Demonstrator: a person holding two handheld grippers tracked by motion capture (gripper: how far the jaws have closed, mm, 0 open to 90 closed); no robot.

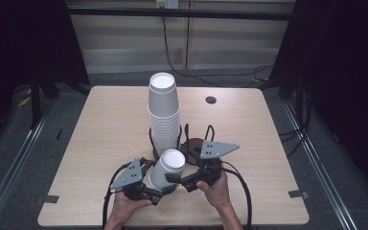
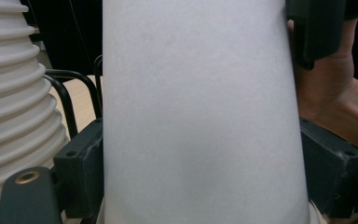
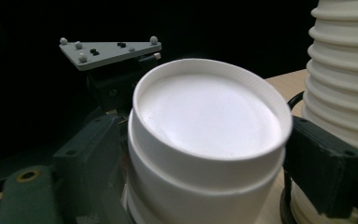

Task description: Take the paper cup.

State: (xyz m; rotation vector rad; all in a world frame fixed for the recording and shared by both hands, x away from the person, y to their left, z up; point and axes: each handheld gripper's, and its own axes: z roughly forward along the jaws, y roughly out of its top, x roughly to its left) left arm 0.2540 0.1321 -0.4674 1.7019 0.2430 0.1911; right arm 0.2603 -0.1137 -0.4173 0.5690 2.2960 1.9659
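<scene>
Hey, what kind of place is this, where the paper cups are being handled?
Probably a lab or recording setup: a bare wooden table ringed by dark curtains, loose cables along the wall, and tape marks on its corners.

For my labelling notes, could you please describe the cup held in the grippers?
On the light wooden table, a tall stack of white paper cups stands upside down. Just in front, the left gripper and right gripper clamp a tilted white paper cup, separate from the stack.

Lab: black curtains (image 1: pixel 350 72), floor rails (image 1: pixel 9 163)
</scene>
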